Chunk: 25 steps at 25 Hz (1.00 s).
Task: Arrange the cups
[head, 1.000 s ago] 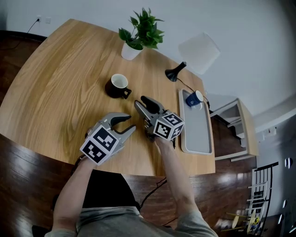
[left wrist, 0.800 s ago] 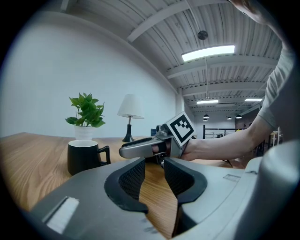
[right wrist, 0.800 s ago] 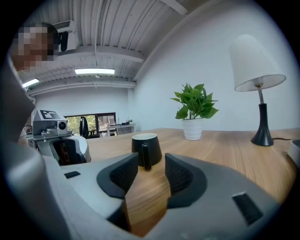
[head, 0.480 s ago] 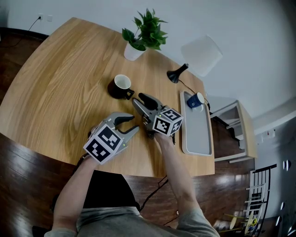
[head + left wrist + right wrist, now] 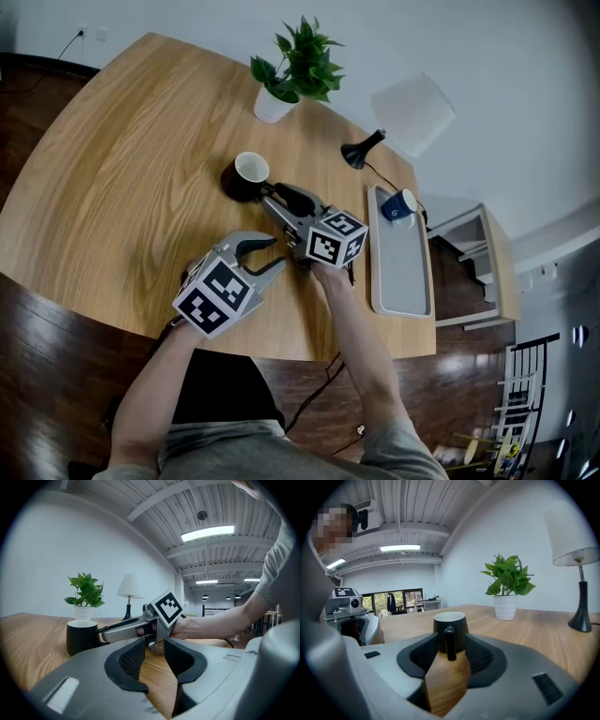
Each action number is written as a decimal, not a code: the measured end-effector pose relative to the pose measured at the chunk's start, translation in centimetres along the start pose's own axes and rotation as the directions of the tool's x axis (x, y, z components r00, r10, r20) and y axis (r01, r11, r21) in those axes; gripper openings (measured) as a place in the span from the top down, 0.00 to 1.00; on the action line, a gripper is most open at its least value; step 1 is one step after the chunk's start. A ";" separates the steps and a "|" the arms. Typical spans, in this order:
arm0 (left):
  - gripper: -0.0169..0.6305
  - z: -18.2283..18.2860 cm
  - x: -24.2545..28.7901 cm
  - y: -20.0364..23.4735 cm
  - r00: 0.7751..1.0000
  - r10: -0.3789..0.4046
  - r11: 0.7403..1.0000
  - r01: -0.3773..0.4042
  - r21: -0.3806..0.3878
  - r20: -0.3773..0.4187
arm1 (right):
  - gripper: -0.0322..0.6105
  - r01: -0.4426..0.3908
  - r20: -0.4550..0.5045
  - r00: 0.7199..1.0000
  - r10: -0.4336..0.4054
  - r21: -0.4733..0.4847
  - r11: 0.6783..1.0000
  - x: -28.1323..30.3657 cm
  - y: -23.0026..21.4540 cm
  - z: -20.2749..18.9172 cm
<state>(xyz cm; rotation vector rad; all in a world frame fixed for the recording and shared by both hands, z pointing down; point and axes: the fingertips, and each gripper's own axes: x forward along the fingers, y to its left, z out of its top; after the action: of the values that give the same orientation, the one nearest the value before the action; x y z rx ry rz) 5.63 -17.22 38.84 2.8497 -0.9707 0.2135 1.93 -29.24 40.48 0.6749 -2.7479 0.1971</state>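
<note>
A black mug (image 5: 246, 175) with a white inside stands upright on the wooden table (image 5: 131, 141); it also shows in the left gripper view (image 5: 82, 637). My right gripper (image 5: 272, 194) points at it. In the right gripper view the mug (image 5: 450, 623) turns its handle toward me, and the handle stands between the tips of the right gripper (image 5: 450, 654) without touching the pads. Those jaws have just been opening. My left gripper (image 5: 275, 253) rests open and empty near the table's front edge (image 5: 154, 651). A blue cup (image 5: 397, 205) lies on the grey tray (image 5: 398, 272).
A potted plant (image 5: 292, 75) and a black lamp with a white shade (image 5: 408, 112) stand at the back of the table. The tray lies along the right edge, next to a white shelf. The table's front edge runs just under my hands.
My right gripper has moved forward and left toward the black mug, bringing its tips up to the handle. The left gripper has stayed where it was.
</note>
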 end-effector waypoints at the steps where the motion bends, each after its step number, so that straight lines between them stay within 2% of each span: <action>1: 0.76 0.0 0.0 0.0 1.000 0.001 1.000 -0.001 -0.002 0.000 | 0.67 -0.004 -0.008 1.000 0.004 -0.008 1.000 0.3 0.0 0.0; 7: 0.76 -0.1 0.1 0.0 1.000 -0.002 1.000 0.002 0.003 -0.002 | 0.67 -0.017 -0.044 0.999 0.014 -0.068 0.998 1.7 0.4 0.2; 8: 0.77 -0.2 0.0 0.0 1.000 -0.001 1.000 0.001 0.000 -0.005 | 0.70 -0.021 -0.050 0.999 0.018 -0.077 0.997 1.9 0.6 0.1; 12: 0.77 -0.2 -0.2 0.1 1.000 0.002 1.000 -0.002 -0.004 -0.003 | 0.71 -0.010 -0.080 0.997 0.000 -0.121 0.993 2.2 0.7 -0.2; 14: 0.77 -0.2 -0.1 0.1 1.000 0.001 1.000 -0.001 -0.004 -0.002 | 0.79 0.006 -0.101 0.995 -0.021 -0.141 0.990 2.0 0.7 -0.5; 15: 0.77 -0.2 -0.1 0.1 1.000 -0.001 1.000 0.001 -0.004 0.000 | 0.82 0.015 -0.105 0.994 -0.029 -0.137 0.990 1.9 0.6 -0.6; 21: 0.77 -0.7 -0.8 0.7 1.000 -0.004 1.000 0.004 0.004 -0.001 | 0.82 0.051 -0.060 0.997 -0.054 -0.058 0.997 0.9 1.0 -0.2; 25: 0.77 -0.6 -0.9 0.7 1.000 0.005 1.000 -0.005 0.002 -0.004 | 0.82 0.053 -0.012 0.999 -0.053 -0.015 0.998 -2.5 1.0 0.5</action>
<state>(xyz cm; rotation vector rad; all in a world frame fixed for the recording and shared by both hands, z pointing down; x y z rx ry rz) 4.39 -17.12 39.35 2.8481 -0.9769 0.2199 3.45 -27.34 39.13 0.7388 -2.7131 0.1689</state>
